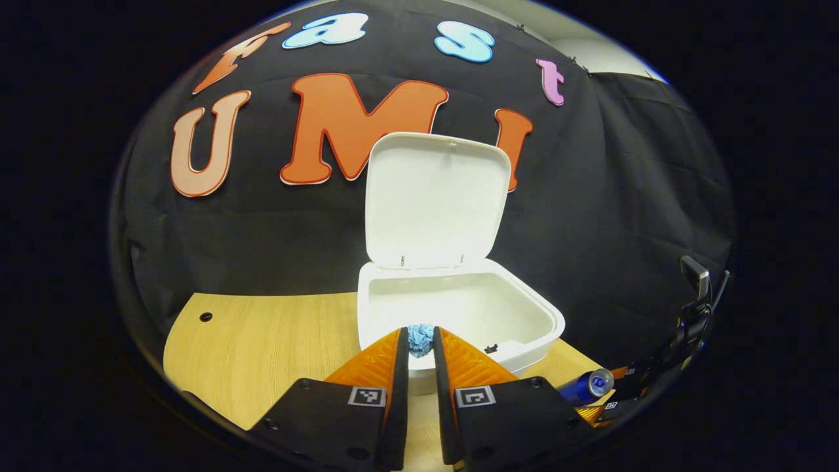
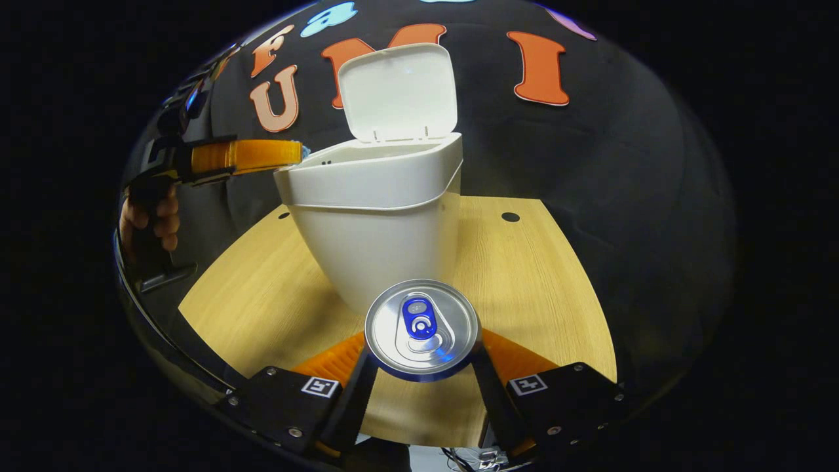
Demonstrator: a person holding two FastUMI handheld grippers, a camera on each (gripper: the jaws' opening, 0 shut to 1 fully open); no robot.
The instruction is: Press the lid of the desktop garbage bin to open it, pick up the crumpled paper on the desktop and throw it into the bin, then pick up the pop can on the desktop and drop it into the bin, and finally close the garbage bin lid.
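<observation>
We hold the left tongs (image 1: 420, 347) closed on the crumpled paper (image 1: 420, 339), a small blue wad pinched between both fingers right at their tips. They sit at the near rim of the bin (image 1: 459, 314), the wad poised over the edge of the opening, so that a release should drop it inside; we judge the paper step is close to done but not finished. From the right gripper view the left tongs (image 2: 295, 152) reach in level from the side, touching or just short of the rim; a hand (image 2: 154, 219) grips the handle below.

The lid (image 1: 436, 200) stands upright on its rear hinge, well out of the drop path. Bin and lid are smooth white plastic, rounded-square, the body tapering toward its base on the counter (image 2: 537, 275), a pale wood-grain top.

The right tongs (image 2: 423, 357) already clasp the pop can (image 2: 423, 328), fingers against both sides, its brushed silver top and blue tab facing the camera, just in front of the bin. We read this as staging: can held ready for the next drop. Whether it is lifted off the counter we cannot tell.
</observation>
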